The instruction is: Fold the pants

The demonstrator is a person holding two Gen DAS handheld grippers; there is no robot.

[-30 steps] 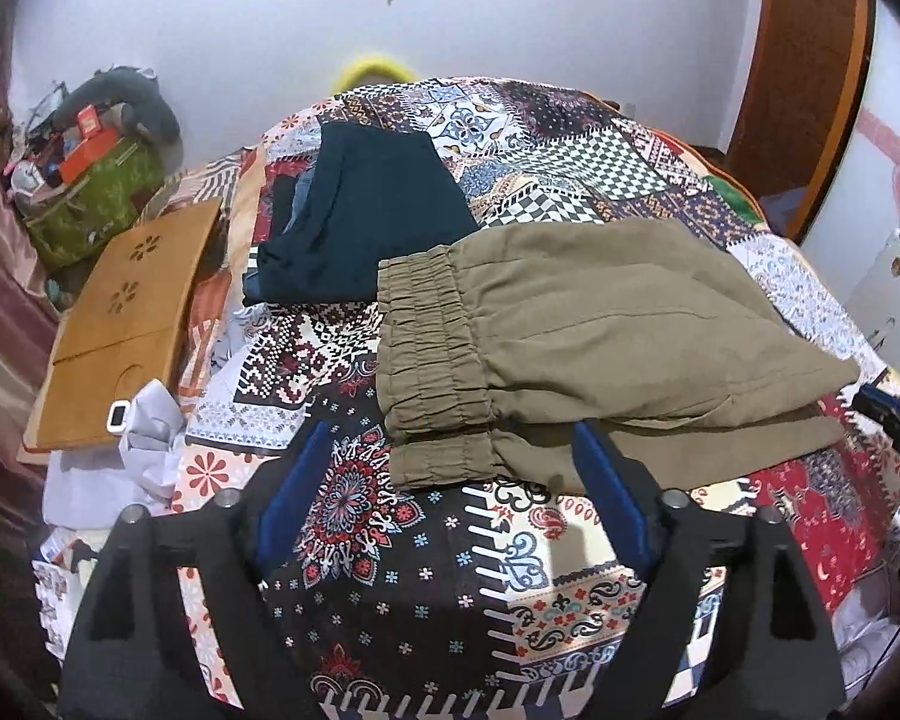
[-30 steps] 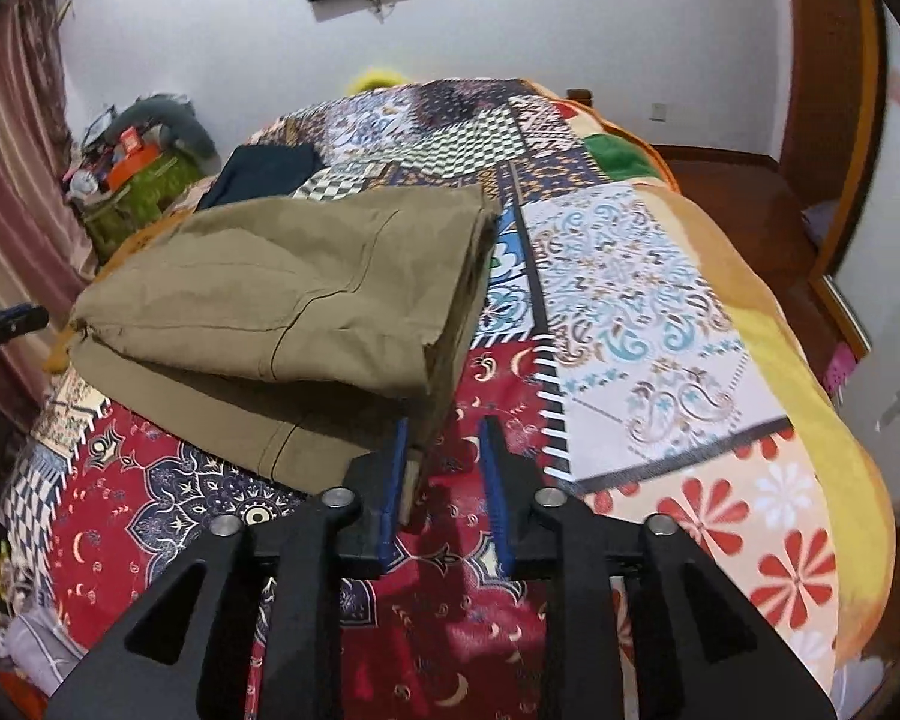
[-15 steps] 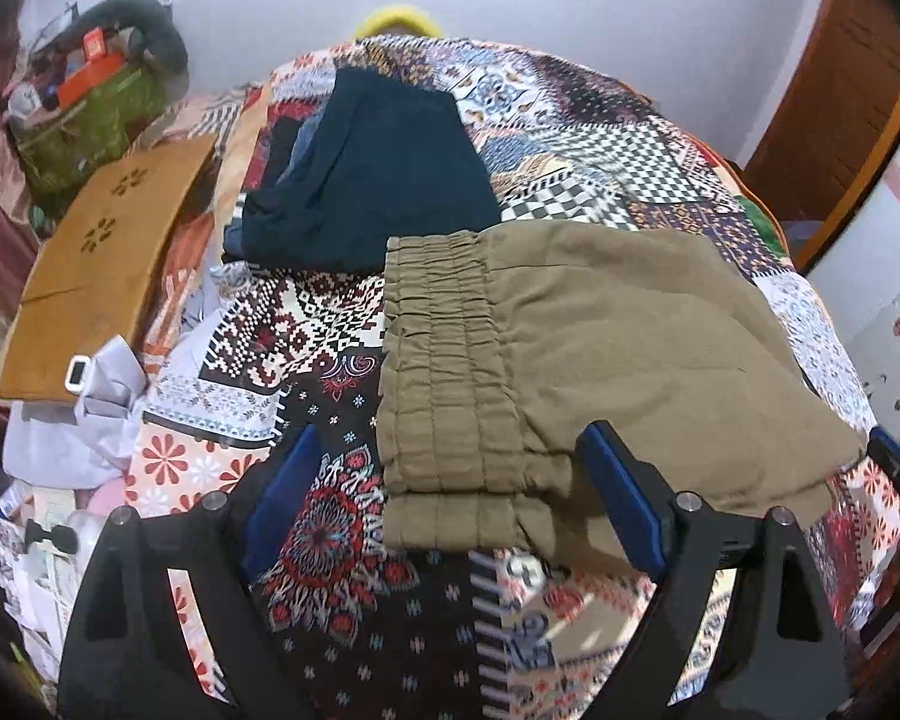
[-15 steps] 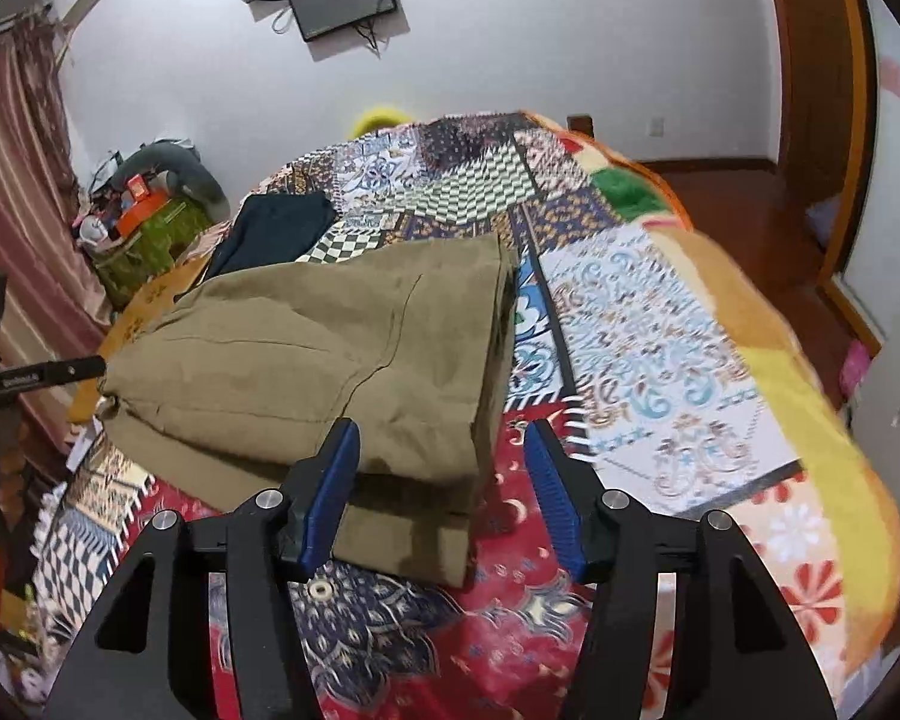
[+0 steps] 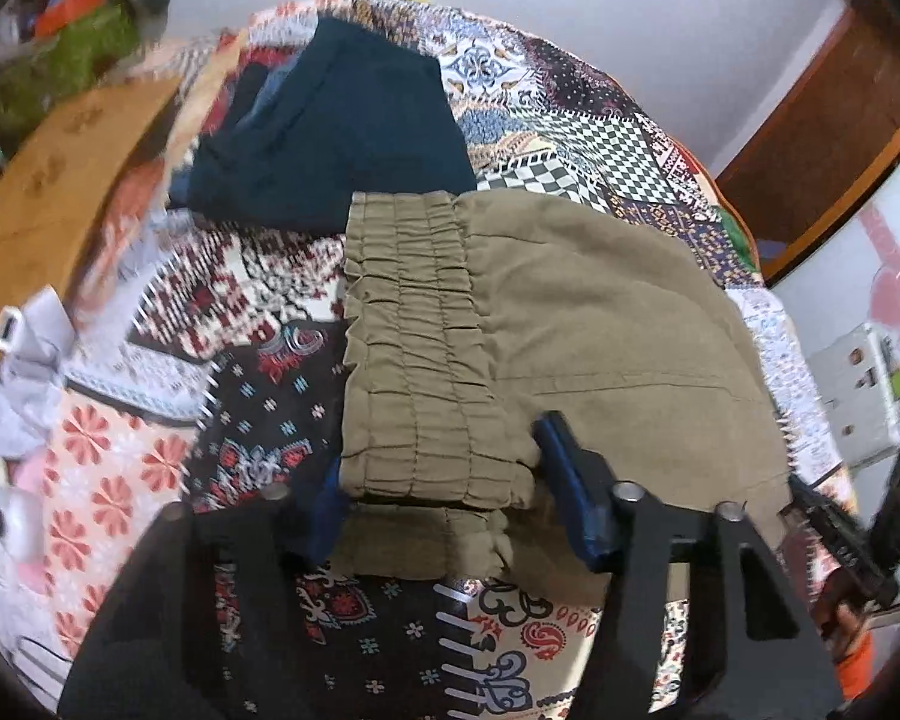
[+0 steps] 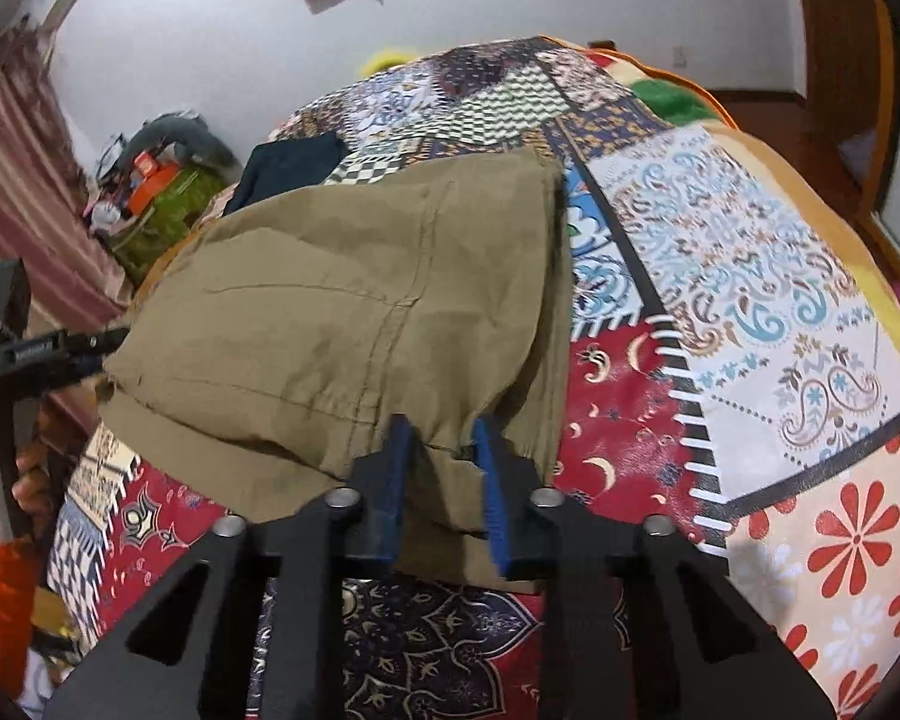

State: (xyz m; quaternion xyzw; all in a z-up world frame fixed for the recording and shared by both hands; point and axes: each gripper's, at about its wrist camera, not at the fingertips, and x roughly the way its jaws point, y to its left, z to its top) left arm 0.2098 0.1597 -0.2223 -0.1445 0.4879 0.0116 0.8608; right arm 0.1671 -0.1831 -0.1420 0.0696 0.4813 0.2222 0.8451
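Olive-green pants (image 5: 570, 324) lie folded on the patchwork bedspread, the gathered elastic waistband (image 5: 420, 354) toward my left gripper. My left gripper (image 5: 444, 492) is open, its blue fingers straddling the near end of the waistband. In the right wrist view the same pants (image 6: 342, 312) fill the middle. My right gripper (image 6: 438, 462) has narrowed its blue fingers around the near folded edge of the pants; cloth sits between them.
A folded dark navy garment (image 5: 336, 126) lies beyond the pants. A wooden lap tray (image 5: 48, 180) and a cluttered green bag (image 5: 60, 54) are at the left. The bedspread (image 6: 750, 300) extends right to its yellow edge. A wooden door (image 5: 822, 120) stands at the right.
My left gripper has moved forward and now straddles the waistband. My right gripper has advanced onto the pants' near edge and its fingers have come closer together.
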